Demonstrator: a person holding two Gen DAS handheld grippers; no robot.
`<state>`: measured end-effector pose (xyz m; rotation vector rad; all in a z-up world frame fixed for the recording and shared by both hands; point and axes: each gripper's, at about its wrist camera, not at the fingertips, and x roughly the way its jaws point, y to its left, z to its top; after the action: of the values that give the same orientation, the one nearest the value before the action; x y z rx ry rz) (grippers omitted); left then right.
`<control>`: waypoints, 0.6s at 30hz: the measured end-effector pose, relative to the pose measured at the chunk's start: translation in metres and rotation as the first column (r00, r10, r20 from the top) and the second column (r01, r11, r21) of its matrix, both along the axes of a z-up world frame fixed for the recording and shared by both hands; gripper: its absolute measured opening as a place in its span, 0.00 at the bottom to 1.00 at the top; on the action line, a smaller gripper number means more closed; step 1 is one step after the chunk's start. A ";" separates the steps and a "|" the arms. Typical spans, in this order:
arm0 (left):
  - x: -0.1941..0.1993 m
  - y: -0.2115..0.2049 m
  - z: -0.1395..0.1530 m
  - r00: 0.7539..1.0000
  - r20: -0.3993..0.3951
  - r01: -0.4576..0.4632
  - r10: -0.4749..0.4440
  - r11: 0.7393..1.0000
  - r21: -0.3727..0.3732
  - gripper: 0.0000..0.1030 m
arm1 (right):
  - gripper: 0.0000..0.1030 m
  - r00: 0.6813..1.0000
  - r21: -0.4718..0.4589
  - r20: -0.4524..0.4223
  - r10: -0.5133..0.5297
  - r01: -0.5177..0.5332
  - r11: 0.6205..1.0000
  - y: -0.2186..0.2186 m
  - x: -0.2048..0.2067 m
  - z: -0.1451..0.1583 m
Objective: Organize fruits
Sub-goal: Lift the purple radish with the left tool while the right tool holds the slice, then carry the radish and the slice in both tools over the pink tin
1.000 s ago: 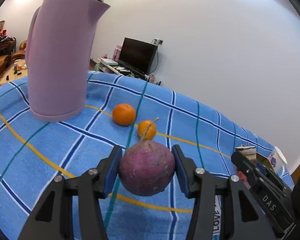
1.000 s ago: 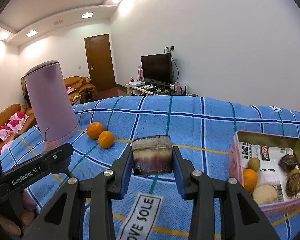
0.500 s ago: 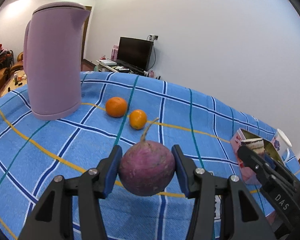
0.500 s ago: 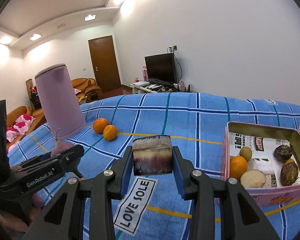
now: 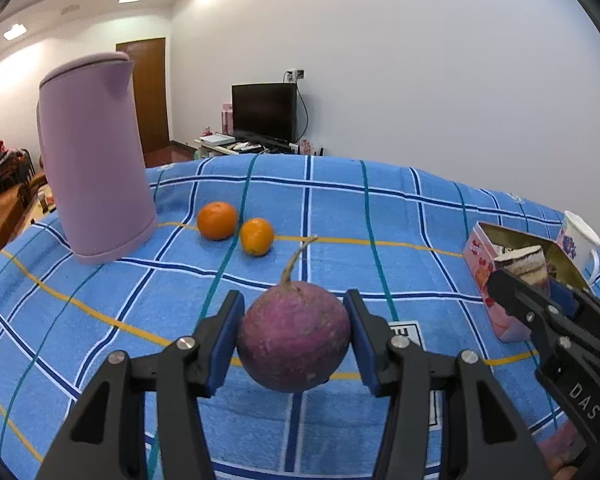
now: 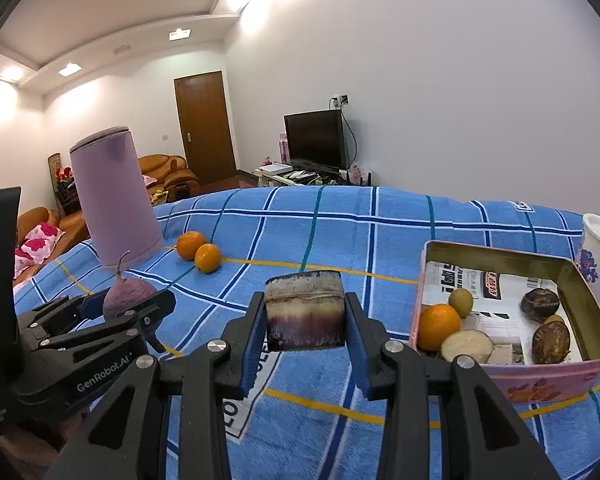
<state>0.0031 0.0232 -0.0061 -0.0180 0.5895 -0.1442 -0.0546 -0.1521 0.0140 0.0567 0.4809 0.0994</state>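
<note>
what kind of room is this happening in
Most likely a home living room: a television on a low stand against the wall, tan sofas beside a wooden door, and a table under a blue checked cloth.

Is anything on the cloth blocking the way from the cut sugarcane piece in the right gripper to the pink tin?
Nothing visible does. The sugarcane piece, clamped in the right gripper, has only bare blue cloth between it and the tin's near wall.

Left gripper (image 5: 294, 340) and right gripper (image 6: 306, 330) point slightly downward side by side, fingers clamped around loads
</note>
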 end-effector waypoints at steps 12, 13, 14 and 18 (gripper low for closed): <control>-0.011 -0.025 0.005 1.000 0.003 0.021 -0.021 0.999 0.028 0.51 | 0.38 1.000 -0.017 0.010 -0.014 0.014 1.000 -0.018 -0.016 0.002; -0.012 -0.028 0.006 1.000 0.007 0.020 -0.021 0.999 0.036 0.51 | 0.38 1.000 -0.016 0.011 -0.014 0.014 1.000 -0.020 -0.017 0.002; -0.014 -0.031 0.008 1.000 0.014 0.018 -0.018 0.999 0.046 0.51 | 0.38 1.000 -0.016 0.012 -0.015 0.015 1.000 -0.022 -0.018 0.003; -0.019 -0.040 0.015 0.999 0.028 0.025 -0.026 0.999 0.048 0.51 | 0.38 0.999 -0.010 0.025 -0.024 0.024 1.000 -0.029 -0.022 0.005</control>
<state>-0.0159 -0.0164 0.0089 0.0375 0.5648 -0.1551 -0.0769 -0.1813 0.0191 0.0507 0.4553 0.0736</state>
